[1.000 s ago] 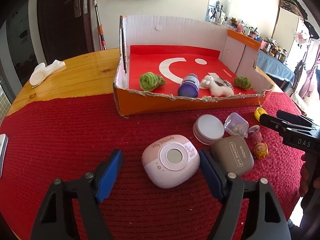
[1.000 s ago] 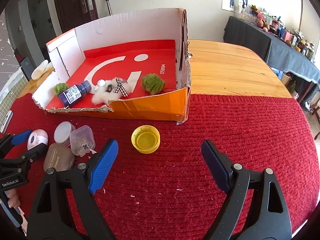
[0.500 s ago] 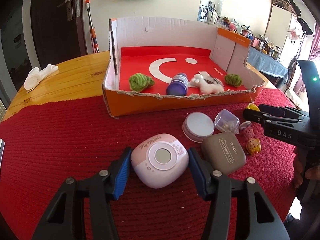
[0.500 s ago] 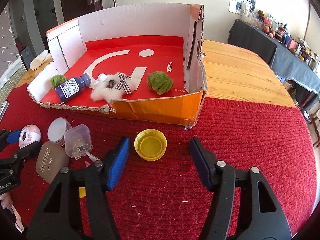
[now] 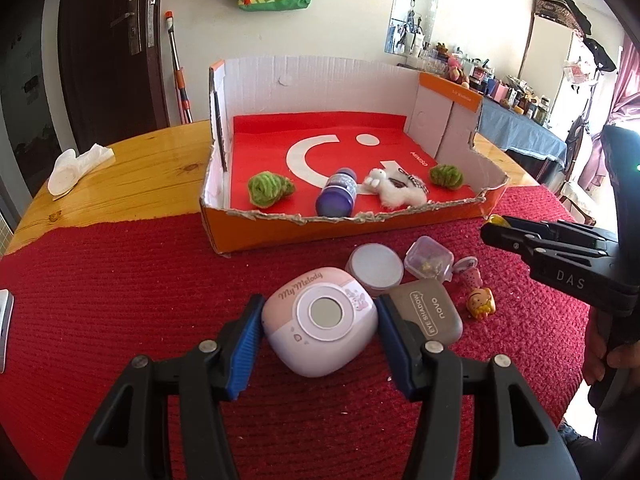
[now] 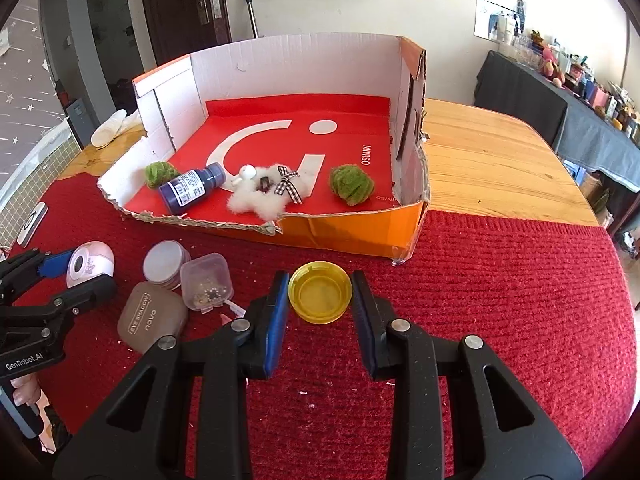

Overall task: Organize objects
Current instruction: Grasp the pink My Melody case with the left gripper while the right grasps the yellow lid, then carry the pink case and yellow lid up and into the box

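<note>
Now left gripper (image 5: 320,322) closed onto pink case (image 5: 319,320); right gripper (image 6: 320,296) onto yellow lid (image 6: 320,292).

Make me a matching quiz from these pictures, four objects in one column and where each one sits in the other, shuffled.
1. blue bottle
2. yellow lid
3. pink My Melody case
4. white tissue

A. between the left tongs
B. on bare wood
C. lying in the cardboard box
D. between the right tongs

Pairs: 1-C, 2-D, 3-A, 4-B

Sunlit room: white walls, dark door (image 5: 120,44), round wooden table (image 6: 492,168) under red cloth (image 5: 100,280), cluttered side table (image 6: 560,96).
</note>
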Action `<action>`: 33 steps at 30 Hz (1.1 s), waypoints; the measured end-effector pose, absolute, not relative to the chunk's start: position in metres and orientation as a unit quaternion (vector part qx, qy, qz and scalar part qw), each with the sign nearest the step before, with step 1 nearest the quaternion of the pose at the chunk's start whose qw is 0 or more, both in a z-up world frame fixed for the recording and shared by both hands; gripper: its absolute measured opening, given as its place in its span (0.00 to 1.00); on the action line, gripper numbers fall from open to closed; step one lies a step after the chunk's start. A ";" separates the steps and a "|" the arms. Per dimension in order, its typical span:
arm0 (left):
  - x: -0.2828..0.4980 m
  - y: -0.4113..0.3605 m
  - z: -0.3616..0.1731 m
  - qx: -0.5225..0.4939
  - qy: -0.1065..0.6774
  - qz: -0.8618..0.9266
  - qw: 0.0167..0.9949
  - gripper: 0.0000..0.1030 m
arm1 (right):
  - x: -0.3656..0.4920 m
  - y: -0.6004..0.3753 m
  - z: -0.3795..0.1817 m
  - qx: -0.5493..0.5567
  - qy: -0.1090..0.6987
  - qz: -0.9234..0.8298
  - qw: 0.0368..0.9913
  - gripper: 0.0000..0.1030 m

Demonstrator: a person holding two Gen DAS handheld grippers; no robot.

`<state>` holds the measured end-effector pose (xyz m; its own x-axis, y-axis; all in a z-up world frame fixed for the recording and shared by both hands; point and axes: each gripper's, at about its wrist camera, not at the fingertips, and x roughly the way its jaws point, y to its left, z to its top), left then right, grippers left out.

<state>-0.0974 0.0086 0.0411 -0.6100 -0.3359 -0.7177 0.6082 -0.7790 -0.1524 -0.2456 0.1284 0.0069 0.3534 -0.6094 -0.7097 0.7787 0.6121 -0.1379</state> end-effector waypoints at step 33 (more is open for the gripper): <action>-0.094 0.015 0.072 0.321 0.178 -0.893 0.259 0.56 | -0.247 0.160 0.030 0.086 0.359 -0.395 0.841 0.28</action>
<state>-0.0936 0.0155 0.0723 -0.6593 -0.3492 -0.6659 0.5773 -0.8025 -0.1506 -0.2468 0.1604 0.0295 0.4302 -0.6034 -0.6715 0.7266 0.6729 -0.1391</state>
